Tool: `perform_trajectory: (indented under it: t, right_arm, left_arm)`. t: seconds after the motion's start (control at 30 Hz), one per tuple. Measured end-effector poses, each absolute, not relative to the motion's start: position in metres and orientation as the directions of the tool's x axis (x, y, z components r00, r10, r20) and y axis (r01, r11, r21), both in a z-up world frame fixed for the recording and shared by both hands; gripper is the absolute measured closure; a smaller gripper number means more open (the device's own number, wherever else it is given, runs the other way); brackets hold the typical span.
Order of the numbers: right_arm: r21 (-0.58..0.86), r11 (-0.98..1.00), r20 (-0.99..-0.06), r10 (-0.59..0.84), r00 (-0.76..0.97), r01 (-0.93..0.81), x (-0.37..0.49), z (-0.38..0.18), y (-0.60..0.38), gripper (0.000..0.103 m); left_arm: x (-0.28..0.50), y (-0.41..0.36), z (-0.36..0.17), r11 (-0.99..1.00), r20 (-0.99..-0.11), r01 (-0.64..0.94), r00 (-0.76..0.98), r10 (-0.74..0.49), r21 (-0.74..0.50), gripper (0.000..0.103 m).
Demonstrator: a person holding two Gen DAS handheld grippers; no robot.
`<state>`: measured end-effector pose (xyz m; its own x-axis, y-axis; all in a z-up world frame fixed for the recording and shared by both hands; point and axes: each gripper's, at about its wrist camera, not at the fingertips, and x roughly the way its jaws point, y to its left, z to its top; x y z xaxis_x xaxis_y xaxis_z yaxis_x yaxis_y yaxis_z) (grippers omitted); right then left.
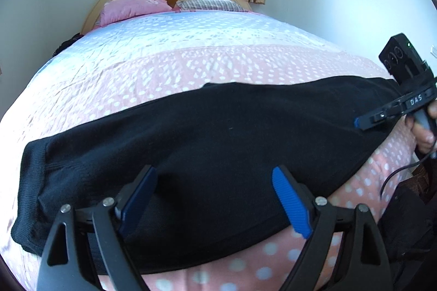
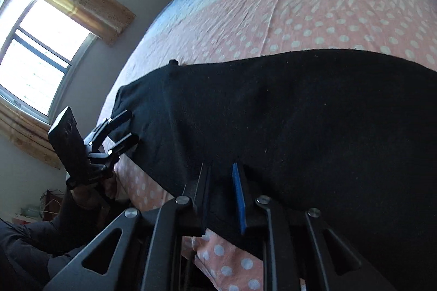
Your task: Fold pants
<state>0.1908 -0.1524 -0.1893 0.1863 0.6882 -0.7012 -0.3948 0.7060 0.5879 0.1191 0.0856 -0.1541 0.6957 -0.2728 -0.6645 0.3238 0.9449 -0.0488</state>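
Black pants [image 1: 207,132] lie folded lengthwise across the near part of the bed; they also fill the right wrist view [image 2: 300,113]. My left gripper [image 1: 213,181] is open, its blue pads spread over the pants' near edge close to the left end. It shows in the right wrist view [image 2: 131,127], open around the pants' end. My right gripper [image 2: 222,176] has its jaws nearly closed on the pants' near edge. In the left wrist view it [image 1: 357,123] sits at the pants' right end, pinching the fabric.
The bed [image 1: 191,58] has a pink and blue dotted sheet, with a pink pillow [image 1: 133,8] and a striped pillow [image 1: 207,4] at the headboard. A curtained window [image 2: 35,50] is on the wall. A cable [image 1: 401,170] hangs at the right.
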Motion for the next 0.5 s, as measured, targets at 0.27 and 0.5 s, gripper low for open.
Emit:
perform_trajectory:
  t: [0.27, 0.5]
  right_arm:
    - [0.552, 0.744, -0.633, 0.668, 0.391, -0.377, 0.189, -0.157, -0.199, 0.048]
    - [0.527, 0.834, -0.627, 0.513, 0.586, -0.166, 0.171, -0.147, -0.316, 0.048]
  left_arm:
    - [0.115, 0.038, -0.130, 0.910, -0.623, 0.415, 0.705, -0.339, -0.026, 0.011]
    - [0.127, -0.006, -0.135, 0.883, -0.649, 0.470, 0.674, -0.353, 0.008, 0.010]
